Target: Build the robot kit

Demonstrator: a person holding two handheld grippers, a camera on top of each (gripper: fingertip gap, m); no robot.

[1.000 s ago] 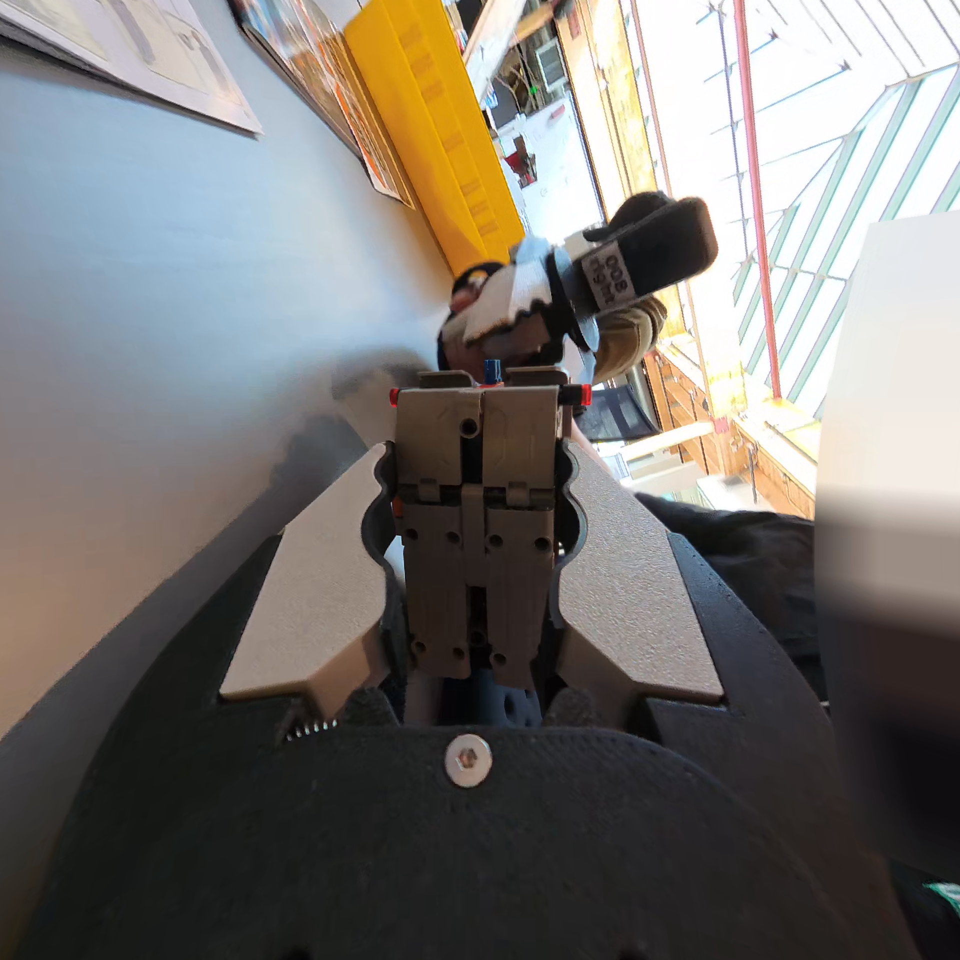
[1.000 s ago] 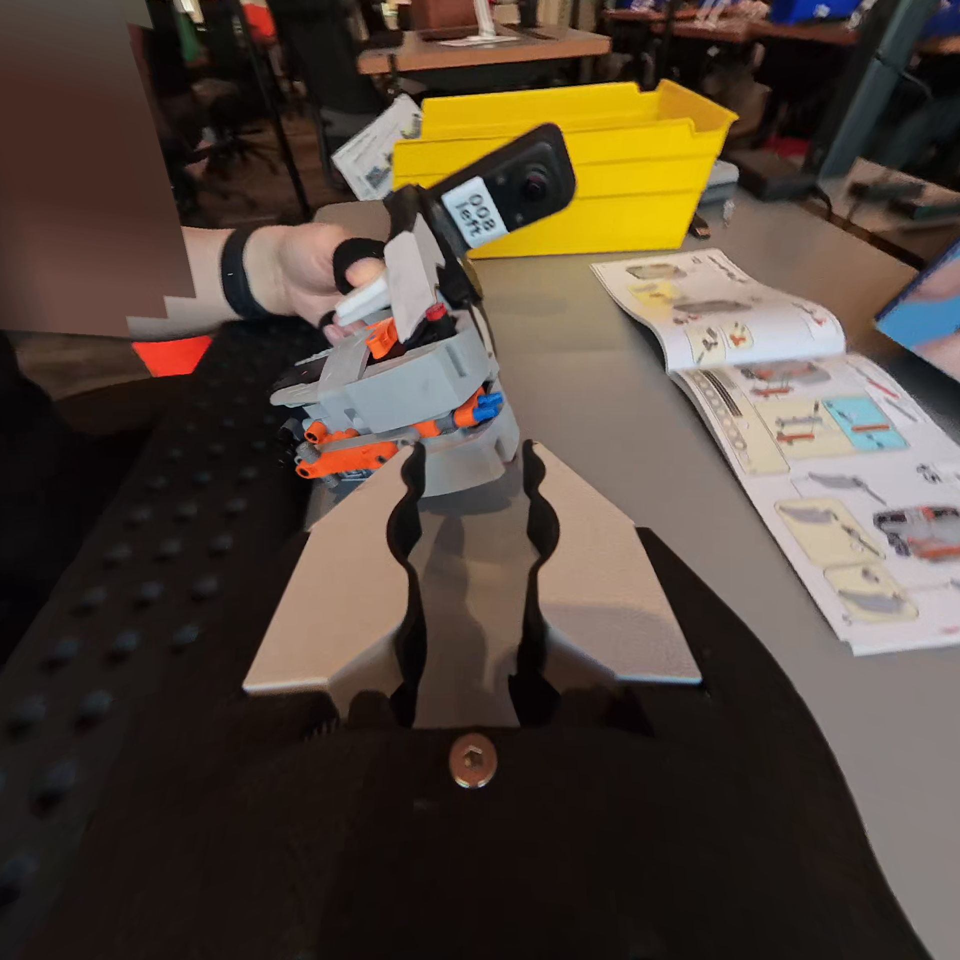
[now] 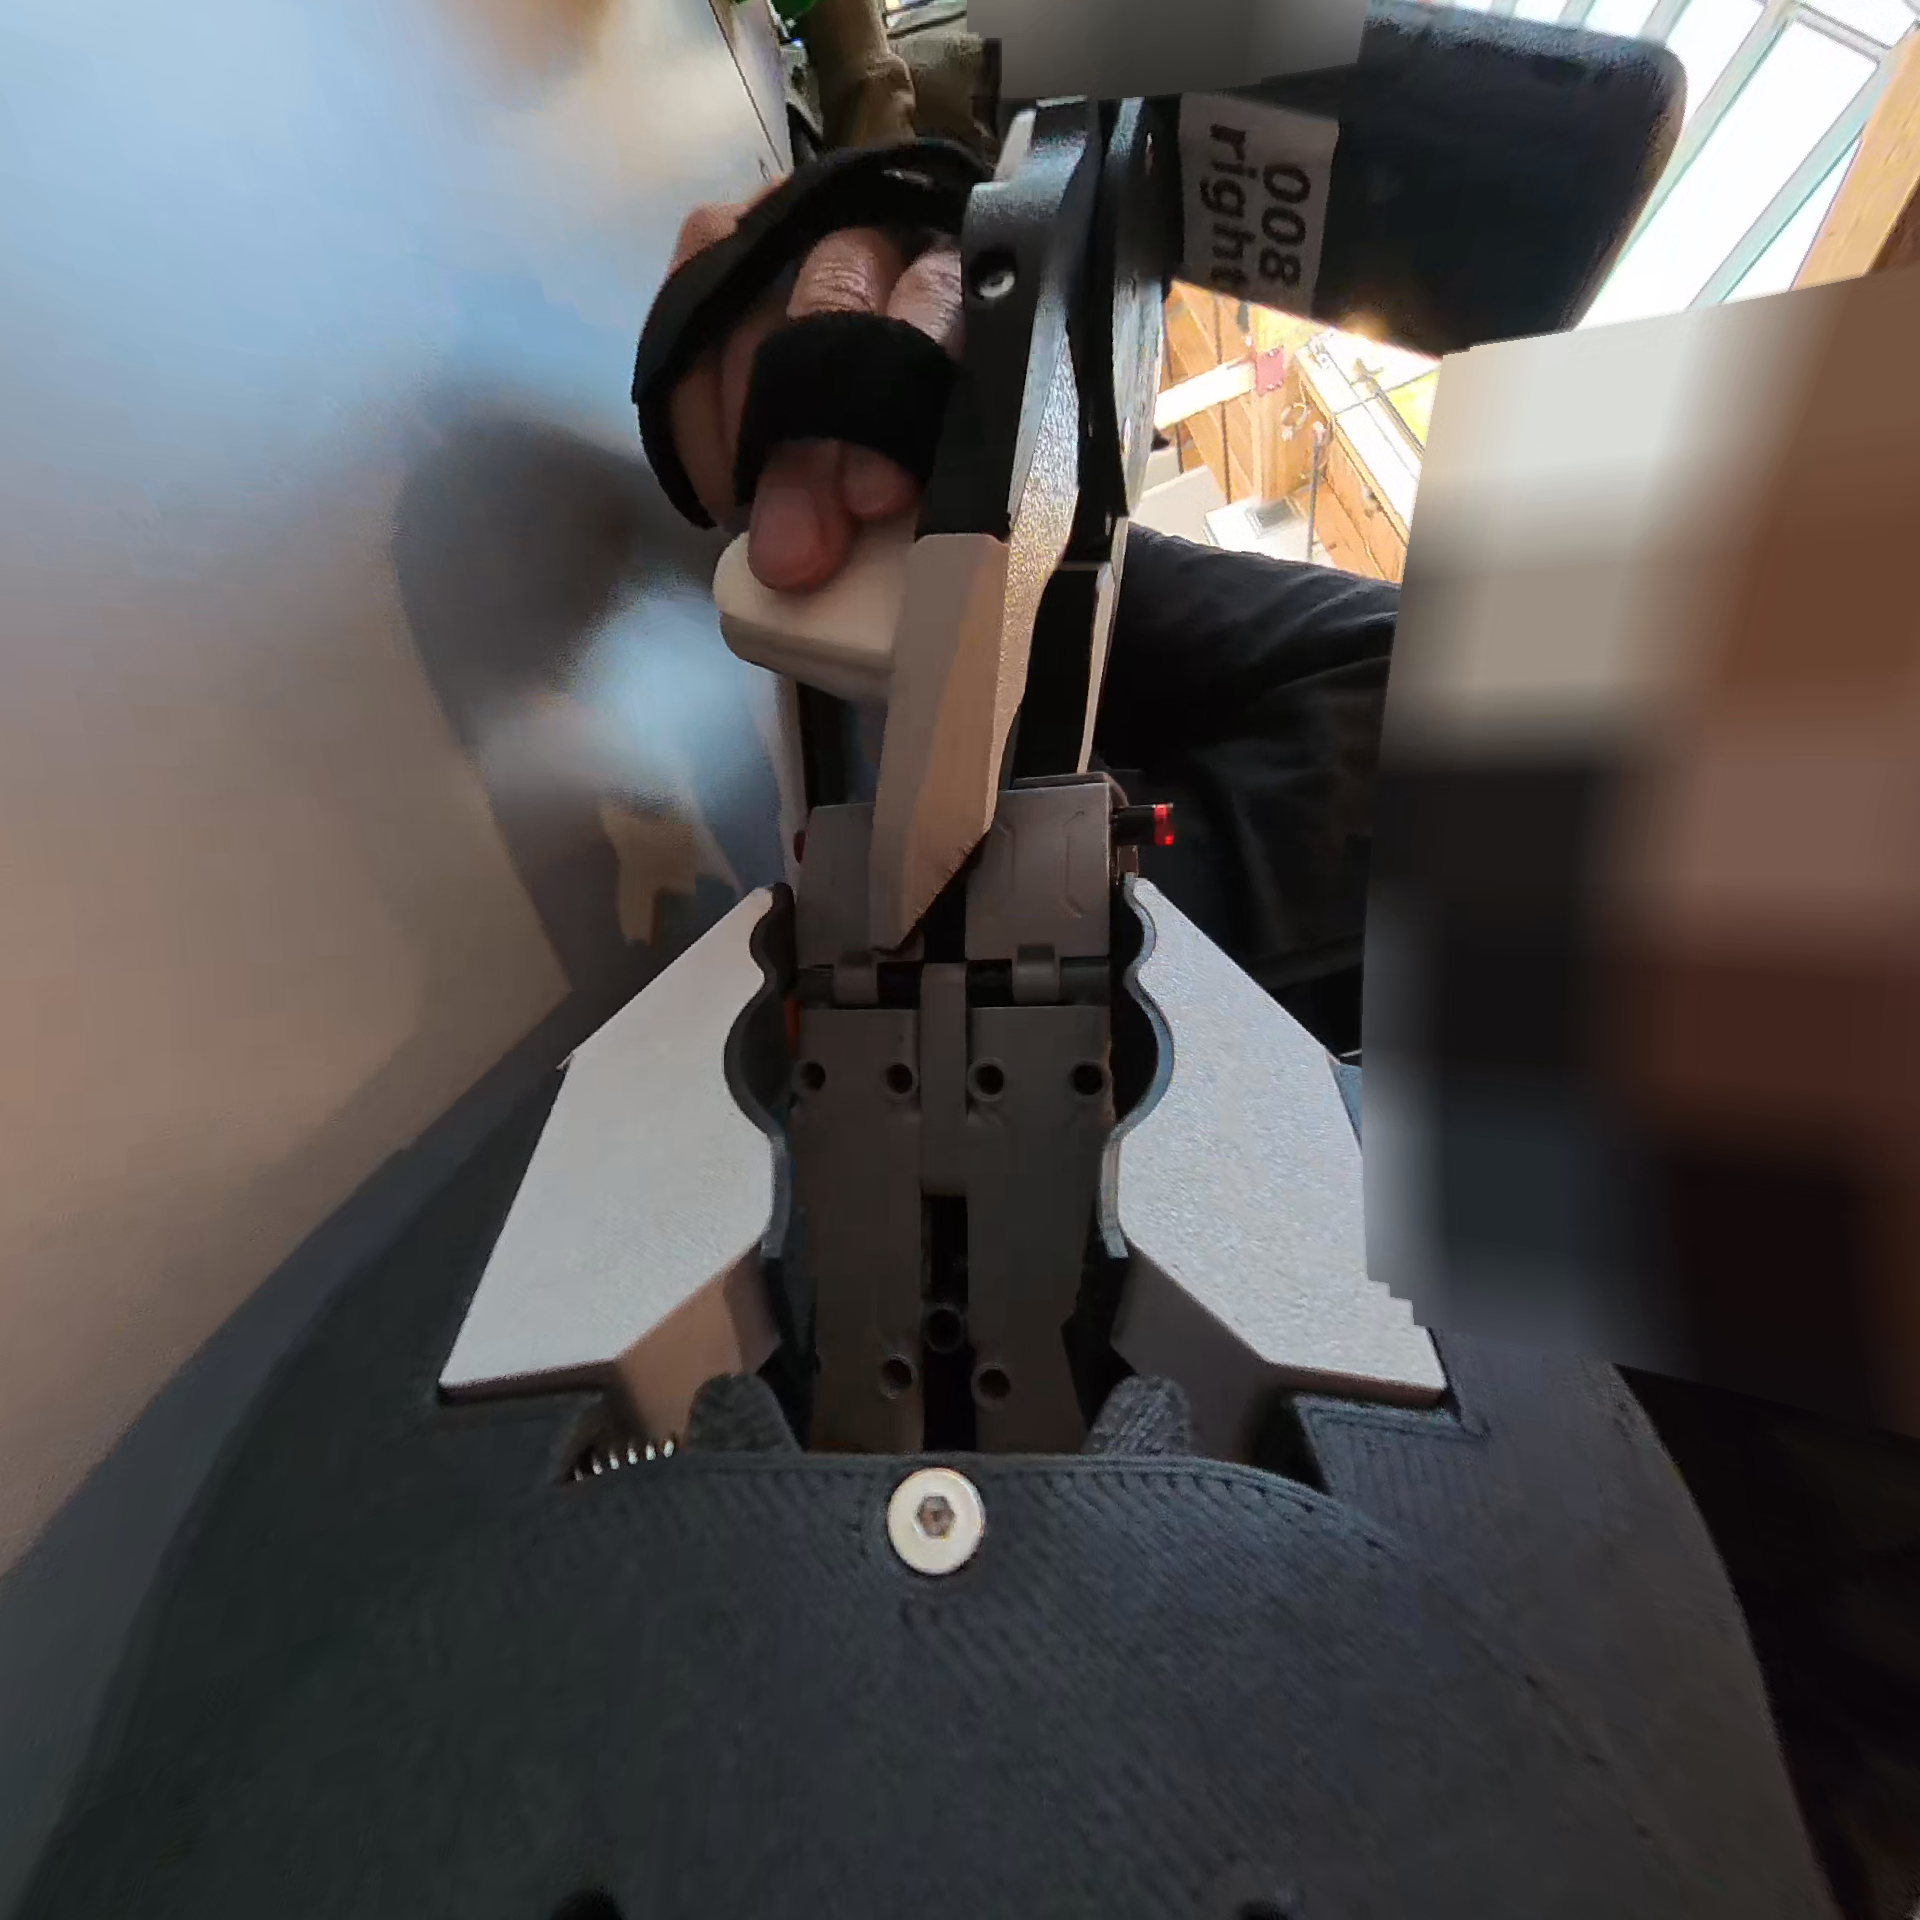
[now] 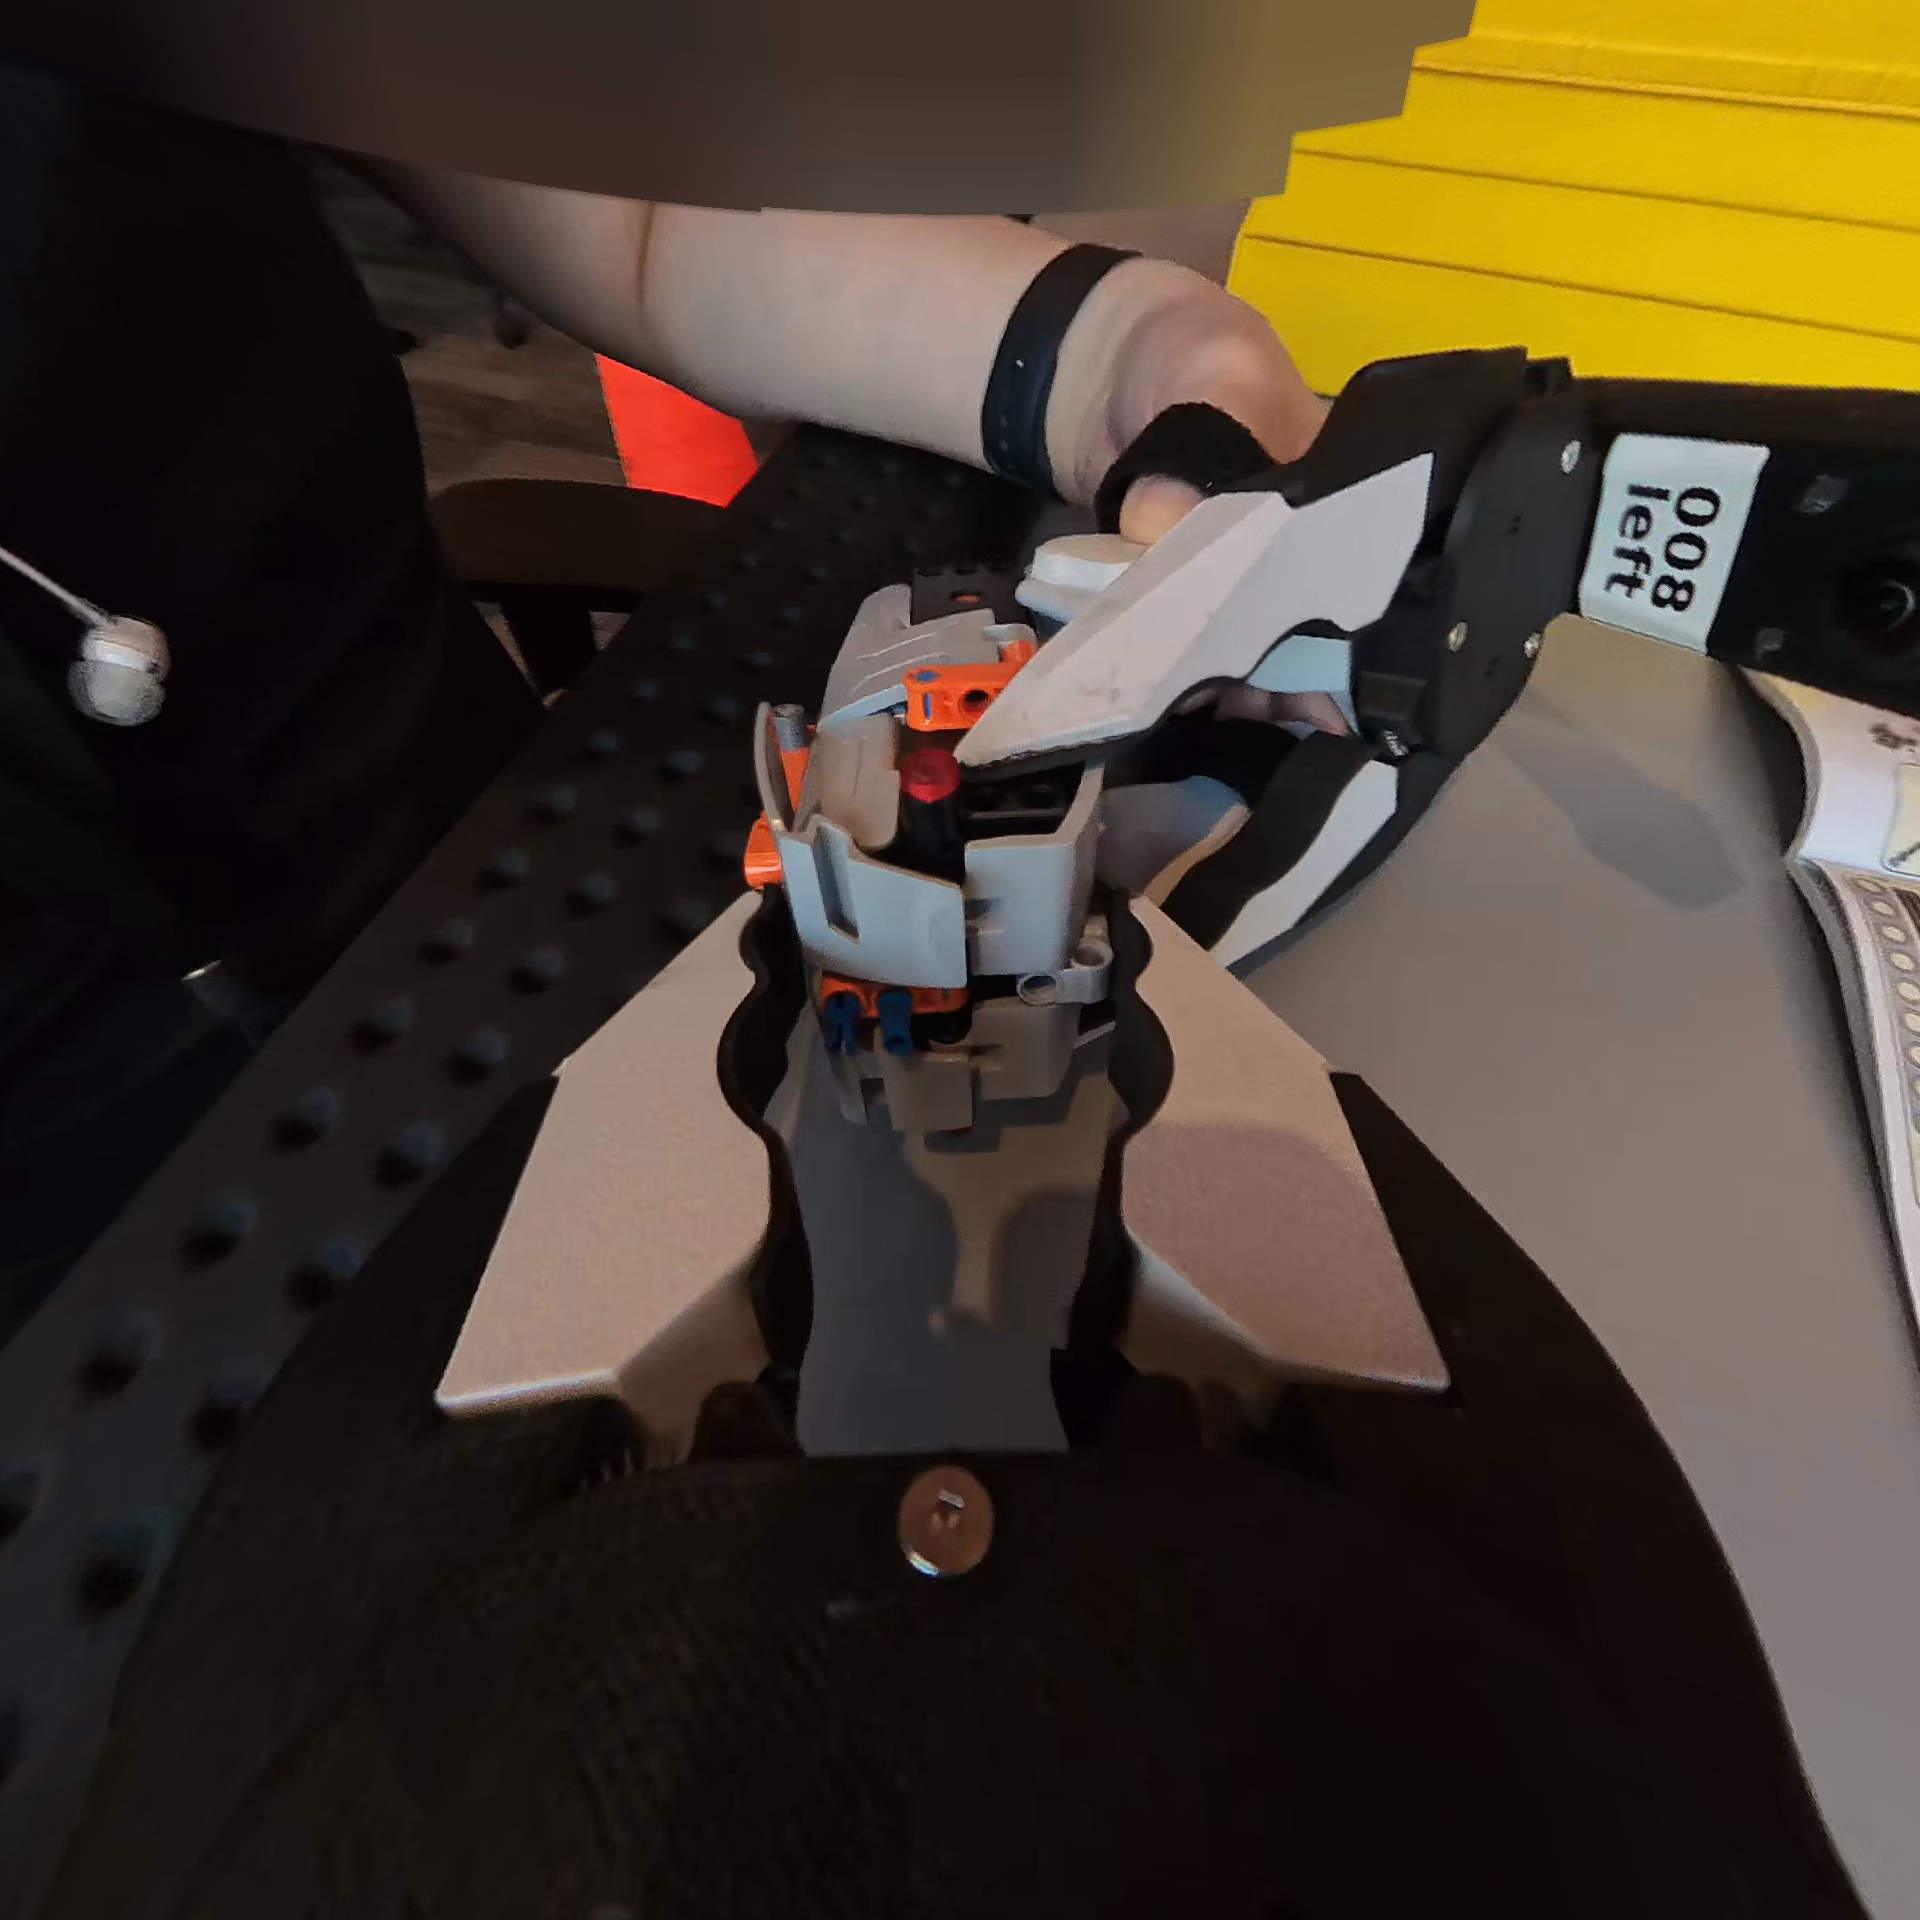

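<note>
Left wrist view: the left gripper (image 3: 951, 935) has its jaws clamped on the grey brick model (image 3: 956, 1143), held above the bench (image 4: 1507, 1039). A second ago the right gripper (image 4: 940, 966) hung back with narrower jaws; now they straddle the model's lower end, though whether they pinch it I cannot tell

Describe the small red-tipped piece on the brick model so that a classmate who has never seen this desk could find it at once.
Start at the yellow bin on the grey table, then come nearer to the grey and orange brick model gripped between both tongs. At its top stands a black pin with a red cap, just under the left tongs' tip. It is the model's only red part; its neighbours are orange, grey or blue.
</note>
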